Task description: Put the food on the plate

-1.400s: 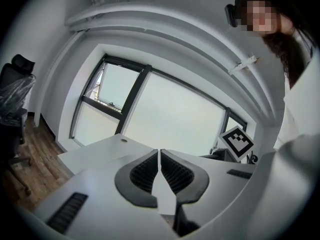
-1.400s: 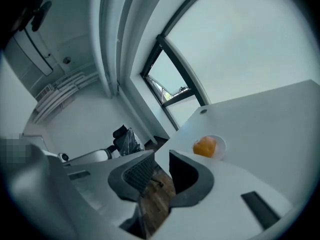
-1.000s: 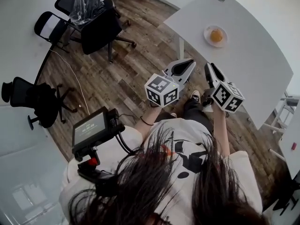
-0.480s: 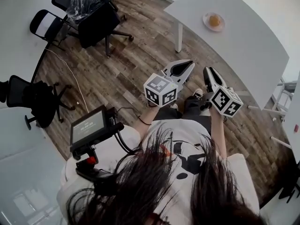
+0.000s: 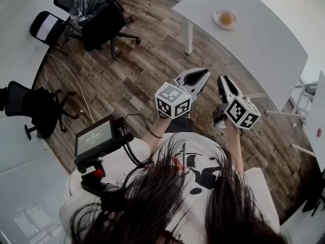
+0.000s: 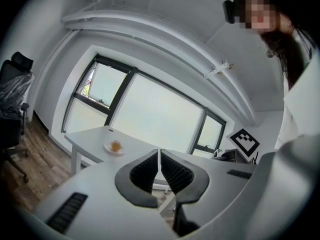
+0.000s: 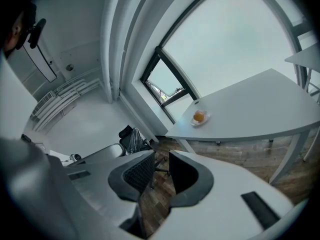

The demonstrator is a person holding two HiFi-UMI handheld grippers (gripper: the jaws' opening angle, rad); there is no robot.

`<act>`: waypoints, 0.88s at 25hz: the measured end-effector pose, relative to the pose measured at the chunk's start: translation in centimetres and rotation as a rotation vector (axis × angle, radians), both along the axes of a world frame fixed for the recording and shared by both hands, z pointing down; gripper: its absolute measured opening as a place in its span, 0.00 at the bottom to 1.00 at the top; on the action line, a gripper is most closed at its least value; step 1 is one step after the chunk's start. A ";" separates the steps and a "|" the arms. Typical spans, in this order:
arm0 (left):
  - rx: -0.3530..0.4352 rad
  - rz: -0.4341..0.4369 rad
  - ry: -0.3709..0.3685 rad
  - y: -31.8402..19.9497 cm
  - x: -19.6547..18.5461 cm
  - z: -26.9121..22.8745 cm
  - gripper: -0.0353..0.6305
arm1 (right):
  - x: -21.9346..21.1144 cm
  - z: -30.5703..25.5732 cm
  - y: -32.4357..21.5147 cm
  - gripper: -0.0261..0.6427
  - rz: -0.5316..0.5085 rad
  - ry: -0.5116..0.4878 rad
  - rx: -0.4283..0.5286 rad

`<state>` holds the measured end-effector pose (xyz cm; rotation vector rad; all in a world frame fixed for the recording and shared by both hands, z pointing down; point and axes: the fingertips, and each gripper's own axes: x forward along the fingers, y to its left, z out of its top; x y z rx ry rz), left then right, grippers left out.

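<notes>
Landmark: we take the large white table with a curved edge [image 5: 264, 39] as our reference; it stands on a brown wood-plank floor [image 5: 142, 75].
Food: a small round orange piece of food [image 5: 227, 18] already lies on the table, near its far corner.
Plate: a small round white plate [image 5: 218, 22] sits under the food, on the same far part of the table and well in from its edge.
Left gripper: the left gripper [image 5: 203, 71] hangs in the air off the table's near side, well apart from the plate. In its own view we see its dark ribbed pads brought together, only a thin slit between them, nothing held.
Right gripper: the right gripper [image 5: 222, 78] hangs just beside the left one, on the side closer to the table, also short of it. We read its jaws as drawn in, with a narrow slot of floor showing between them and nothing in it (both tools point roughly towards the plate).
Chairs: black office chairs [image 5: 104, 24] stand on the floor beyond the table's far end, one covered in clear plastic.
Screen: a small dark monitor [image 5: 95, 139] on a bracket sits at our shoulder, well apart from the table.
</notes>
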<state>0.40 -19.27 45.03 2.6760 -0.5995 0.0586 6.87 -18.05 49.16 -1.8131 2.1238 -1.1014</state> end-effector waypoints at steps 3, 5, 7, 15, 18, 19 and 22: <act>-0.003 0.007 -0.003 2.0 1.1 -0.1 0.06 | 0.9 -0.3 1.8 0.19 0.000 -0.002 0.006; -0.012 0.007 -0.003 3.6 2.1 0.0 0.06 | 1.5 -0.4 3.3 0.19 -0.005 -0.005 0.008; -0.017 0.006 0.000 5.5 3.2 0.0 0.06 | 2.2 -0.6 5.2 0.19 -0.014 -0.010 0.011; -0.001 -0.021 -0.007 16.2 6.4 -0.1 0.06 | 5.1 -0.6 15.6 0.19 -0.053 -0.013 0.023; 0.001 -0.043 -0.011 20.1 6.5 0.2 0.06 | 5.4 -0.3 19.5 0.19 -0.069 -0.023 0.026; 0.000 -0.053 -0.012 21.4 6.4 0.3 0.06 | 5.3 -0.2 20.7 0.19 -0.077 -0.025 0.028; -0.016 -0.077 -0.019 25.0 6.2 1.1 0.06 | 5.0 0.3 24.1 0.19 -0.102 -0.035 0.025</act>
